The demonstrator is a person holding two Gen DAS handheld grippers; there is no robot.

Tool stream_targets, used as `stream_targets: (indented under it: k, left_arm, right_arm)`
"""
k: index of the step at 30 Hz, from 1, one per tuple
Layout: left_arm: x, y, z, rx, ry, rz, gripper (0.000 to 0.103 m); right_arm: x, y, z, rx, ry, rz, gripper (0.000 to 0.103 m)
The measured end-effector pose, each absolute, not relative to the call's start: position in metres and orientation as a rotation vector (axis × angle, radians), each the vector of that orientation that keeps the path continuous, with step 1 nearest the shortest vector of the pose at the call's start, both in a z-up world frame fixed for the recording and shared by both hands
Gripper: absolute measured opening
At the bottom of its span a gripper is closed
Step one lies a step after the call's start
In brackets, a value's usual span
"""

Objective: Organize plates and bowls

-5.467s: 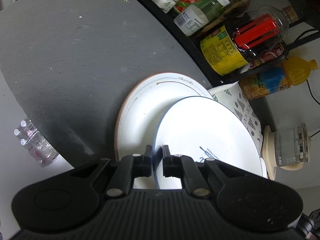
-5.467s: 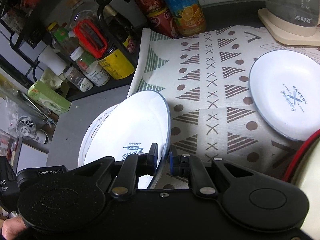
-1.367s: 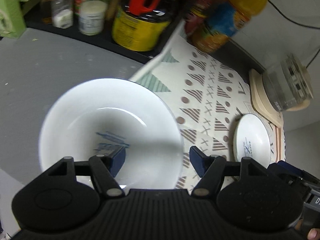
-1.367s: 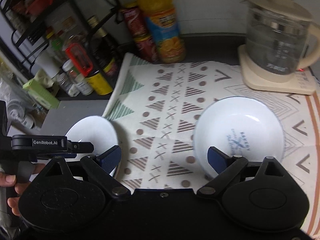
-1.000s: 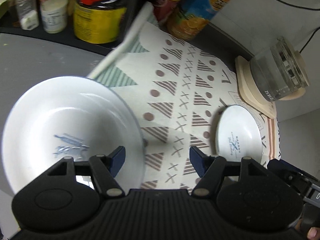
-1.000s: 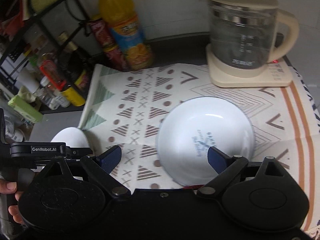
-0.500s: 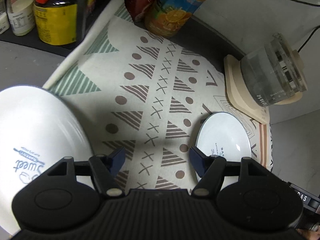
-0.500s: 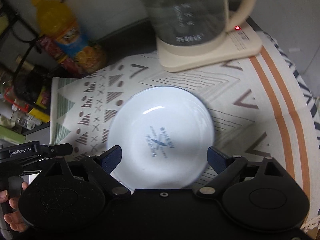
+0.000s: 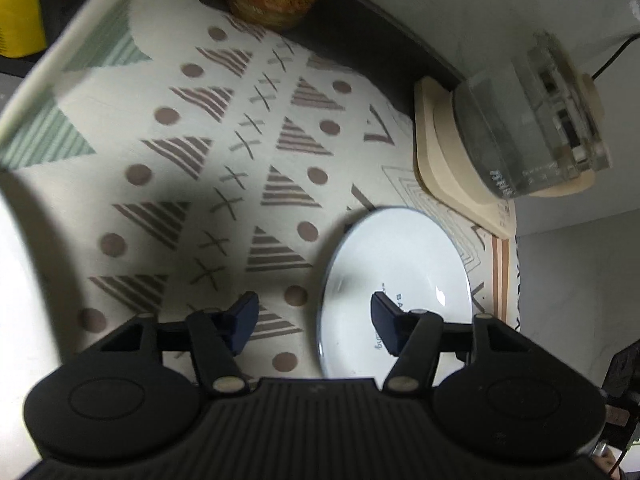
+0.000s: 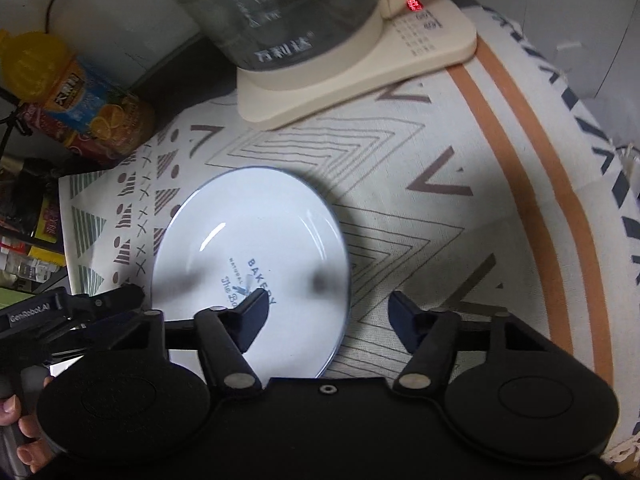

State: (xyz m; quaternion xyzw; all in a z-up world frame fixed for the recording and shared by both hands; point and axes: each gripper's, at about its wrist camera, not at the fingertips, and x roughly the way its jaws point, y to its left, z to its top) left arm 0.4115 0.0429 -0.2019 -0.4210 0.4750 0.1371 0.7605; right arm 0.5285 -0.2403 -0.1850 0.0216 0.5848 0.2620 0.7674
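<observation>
Here, 1 white plate (image 10: 248, 248) printed "BAKERY" lies flat on the patterned cloth (image 10: 460, 200) that covers the worktop, in front of the glass kettle (image 10: 280, 4) on its cream base. Both grippers hang over it with jaws apart, having just been closing. The right gripper (image 10: 326, 312) straddles the plate's right rim, its left finger over the plate and its right finger over cloth, neither pad pressing. The left gripper (image 9: 314, 316) straddles the opposite rim of the plate (image 9: 396, 276) the same way, gripping nothing. An orange drink bottle (image 10: 76, 96) stands at the cloth's far edge.
</observation>
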Motion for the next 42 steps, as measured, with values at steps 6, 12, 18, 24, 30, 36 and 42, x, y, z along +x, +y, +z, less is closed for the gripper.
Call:
stream_targets:
  k: [6,12,18,24,30,36,42]
  left_arm:
    - [0.423,0.039,-0.218,-0.929,1.078,0.292,0.044]
    - [0.425,0.037,-0.227,-0.946,1.078,0.297,0.031]
    - [0.429,0.037,-0.230,-0.960,1.081,0.308,0.018]
    - [0.431,0.038,-0.233,-0.989,1.065,0.304,0.016]
    - [0.437,0.035,-0.233,-0.970,1.051,0.299,0.012]
    - [0.435,0.034,-0.231,-0.950,1.043,0.295,0.011]
    - [0.430,0.038,-0.219,-0.951,1.008,0.288,0.011]
  right_arm:
    - [0.537,-0.238,-0.200,0.047,1.326,0.581,0.053]
    - [0.544,-0.235,-0.209,0.040,1.344,0.613,0.049]
    - [0.550,-0.233,-0.209,0.053,1.344,0.637,0.031]
    - [0.552,-0.228,-0.212,0.046,1.348,0.665,0.028]
    - [0.555,-0.232,-0.213,0.052,1.329,0.666,0.018]
    - [0.554,-0.234,-0.211,0.051,1.309,0.674,0.016]
    - [0.552,-0.240,-0.194,0.101,1.259,0.721,0.008]
